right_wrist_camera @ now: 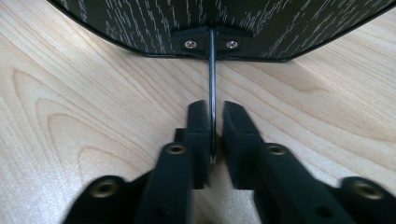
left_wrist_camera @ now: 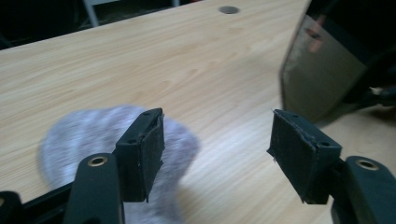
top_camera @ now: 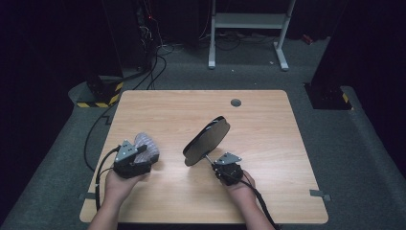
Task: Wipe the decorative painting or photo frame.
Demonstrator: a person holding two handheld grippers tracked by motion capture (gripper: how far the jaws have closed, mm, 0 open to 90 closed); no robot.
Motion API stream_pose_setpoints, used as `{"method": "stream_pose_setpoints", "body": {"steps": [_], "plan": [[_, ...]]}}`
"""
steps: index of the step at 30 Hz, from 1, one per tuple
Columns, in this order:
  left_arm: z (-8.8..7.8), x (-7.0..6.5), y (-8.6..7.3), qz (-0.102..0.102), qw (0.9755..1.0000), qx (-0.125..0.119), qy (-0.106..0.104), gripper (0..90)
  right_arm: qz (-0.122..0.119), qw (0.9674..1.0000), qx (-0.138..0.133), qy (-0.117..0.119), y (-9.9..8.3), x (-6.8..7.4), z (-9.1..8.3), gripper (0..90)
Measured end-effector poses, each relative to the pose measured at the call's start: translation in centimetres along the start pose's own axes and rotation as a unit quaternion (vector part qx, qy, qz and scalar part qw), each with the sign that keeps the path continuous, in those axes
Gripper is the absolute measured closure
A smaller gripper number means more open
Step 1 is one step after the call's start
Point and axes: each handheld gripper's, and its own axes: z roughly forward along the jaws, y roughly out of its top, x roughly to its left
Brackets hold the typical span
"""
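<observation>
A dark oval mirror (top_camera: 207, 140) stands tilted over the middle of the wooden table (top_camera: 268, 143), on a thin metal rod (right_wrist_camera: 212, 79) fixed to its patterned back (right_wrist_camera: 224, 18). My right gripper (top_camera: 213, 163) has that rod between its jaws (right_wrist_camera: 215, 126); the rod lies against one pad, with a small gap to the other. A fuzzy grey-white cloth (top_camera: 148, 143) lies at the left. My left gripper (top_camera: 143, 153) hovers over its near edge, jaws wide open with nothing between them (left_wrist_camera: 219, 149). The cloth (left_wrist_camera: 79, 135) shows behind one pad, the mirror (left_wrist_camera: 322, 79) to the right.
A round cable hole (top_camera: 235, 102) sits near the table's far edge. Beyond the table, on the grey floor, are a white metal frame (top_camera: 246, 21), loose cables (top_camera: 158, 62) and a yellow-and-black striped base (top_camera: 100, 98).
</observation>
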Motion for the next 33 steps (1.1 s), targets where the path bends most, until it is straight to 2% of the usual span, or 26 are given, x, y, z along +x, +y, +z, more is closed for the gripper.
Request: {"method": "stream_pose_setpoints", "body": {"steps": [2,5,6,7,9,13,21,22,24,30,33], "plan": [[0.4,-0.6,0.0,0.001,0.9998,0.003,-0.02,35.0,-0.002,1.0,0.0,0.002,-0.1,0.0,-0.2,72.2],[1.2,-1.6,0.1,-0.01,0.998,0.007,-0.062,36.5,-0.002,1.0,-0.009,-0.001,-0.1,0.2,-0.6,66.8],[1.2,-1.6,0.1,-0.01,0.998,0.007,-0.062,37.1,-0.002,0.9999,-0.014,-0.002,-0.1,0.1,-0.8,65.4],[1.7,-2.6,0.1,-0.001,0.9972,0.0,-0.074,38.6,-0.003,0.9998,-0.02,-0.003,-0.2,0.1,-1.0,63.0],[2.4,-3.8,0.1,0.013,0.9965,0.001,-0.082,38.9,0.005,0.9997,-0.025,-0.004,-0.2,-0.1,-1.3,59.9],[4.1,-5.5,0.0,0.032,0.996,0.016,-0.082,41.0,0.024,0.999,-0.037,-0.004,-0.4,-0.5,-1.9,56.7],[5.1,-5.9,-0.2,0.031,0.9966,0.012,-0.075,45.4,0.04,0.9979,-0.047,-0.021,-1.0,-1.0,-3.1,52.9],[5.2,-6.0,-0.3,0.033,0.9968,0.01,-0.072,46.1,0.046,0.9971,-0.052,-0.031,-1.2,-1.1,-3.4,50.9],[5.2,-6.1,-0.3,0.031,0.9964,0.007,-0.078,47.3,0.049,0.9966,-0.054,-0.037,-1.3,-1.0,-3.6,50.1],[5.5,-6.1,-0.4,0.03,0.9958,0.002,-0.087,48.2,0.041,0.997,-0.049,-0.044,-1.7,-0.7,-4.0,48.5],[5.7,-6.5,-0.3,0.039,0.9956,0.002,-0.085,48.7,0.041,0.9972,-0.046,-0.044,-1.9,-0.7,-4.0,48.2]]}}
